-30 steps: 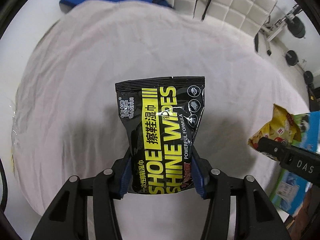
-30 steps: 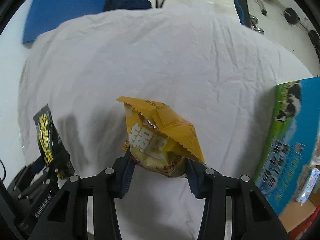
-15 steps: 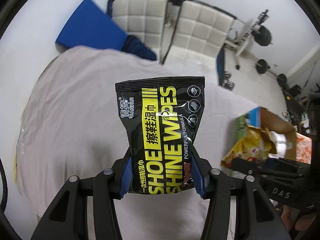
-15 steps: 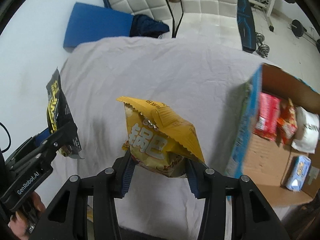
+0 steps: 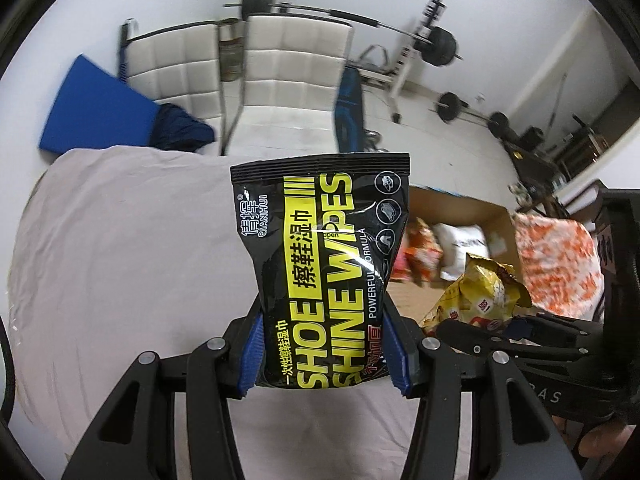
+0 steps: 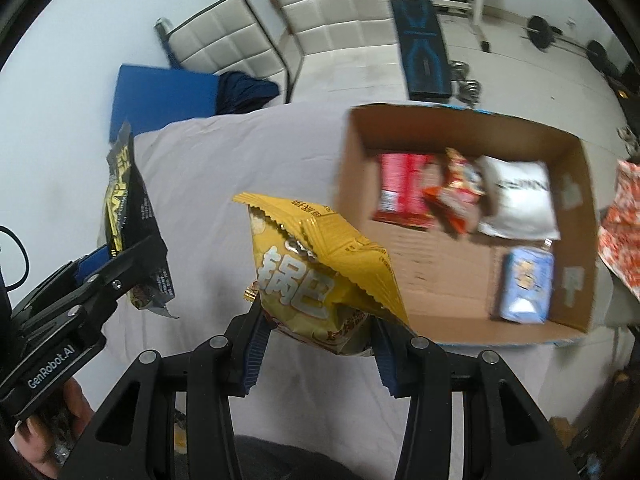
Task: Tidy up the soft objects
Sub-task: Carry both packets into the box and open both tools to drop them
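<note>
My left gripper [image 5: 324, 354] is shut on a black and yellow shoe wipes pack [image 5: 320, 264], held upright high above the cloth-covered table [image 5: 120, 248]. My right gripper [image 6: 316, 350] is shut on a crumpled yellow snack bag [image 6: 316, 276], held above the table just left of an open cardboard box [image 6: 568, 184]. The box holds a red pack [image 6: 404, 188], an orange snack bag [image 6: 456, 192], a white pouch [image 6: 520, 200] and a blue pack [image 6: 526, 280]. The wipes pack [image 6: 128, 216] also shows at the left of the right wrist view, and the yellow bag [image 5: 476, 292] at the right of the left wrist view.
Two white padded chairs [image 5: 240, 64] stand behind the table, with a blue mat [image 5: 96, 108] and dark cloth [image 5: 180, 128] beside them. A weight bench and barbells [image 5: 436, 44] fill the back right. An orange-patterned cloth [image 5: 556, 264] lies right of the box.
Both grippers have risen and tilted up with their packs still held. The open box and its contents have come into fuller view to the right, and the room behind the table now shows.
</note>
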